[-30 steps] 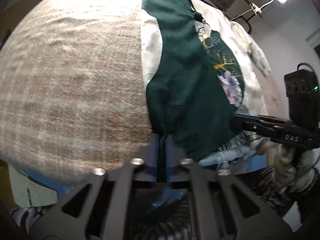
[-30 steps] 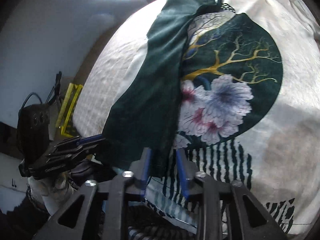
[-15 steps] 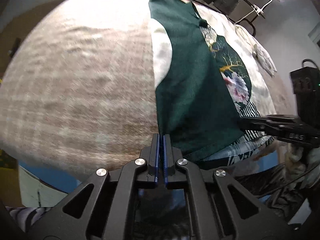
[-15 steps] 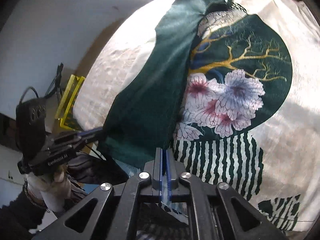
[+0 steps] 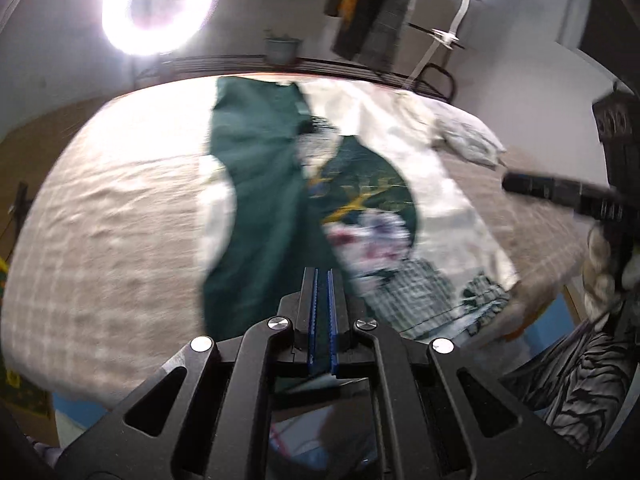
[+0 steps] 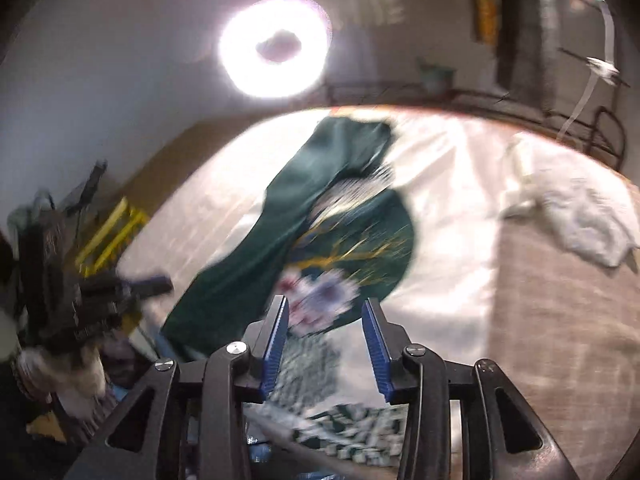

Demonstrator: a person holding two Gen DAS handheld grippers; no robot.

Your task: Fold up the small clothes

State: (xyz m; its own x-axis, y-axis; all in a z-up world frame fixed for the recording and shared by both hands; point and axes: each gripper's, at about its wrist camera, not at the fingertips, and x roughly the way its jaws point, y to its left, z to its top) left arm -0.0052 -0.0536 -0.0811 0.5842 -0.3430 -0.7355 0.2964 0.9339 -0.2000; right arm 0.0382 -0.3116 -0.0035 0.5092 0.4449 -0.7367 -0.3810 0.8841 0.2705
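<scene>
A white and dark green shirt [image 5: 360, 184] with a flower and gold branch print lies on the plaid table [image 5: 100, 240]. Its left side is folded over the middle as a dark green strip [image 5: 264, 200]. My left gripper [image 5: 321, 276] hovers over the strip's near hem with its blue pads close together and nothing visibly between them. My right gripper [image 6: 325, 308] is open and empty above the flower print [image 6: 320, 296]. The shirt also shows in the right wrist view [image 6: 360, 216]. Both views are blurred.
A crumpled white garment [image 6: 584, 220] lies at the far right of the table. A ring light [image 5: 158, 6] glares beyond the table's far edge. A yellow frame [image 6: 108, 236] stands off the left side. The person's striped clothing [image 5: 580, 380] is at the near edge.
Both grippers have lifted and pulled back from the shirt's near hem, tilting up toward the room. The right gripper has opened from shut. The green strip stays folded over.
</scene>
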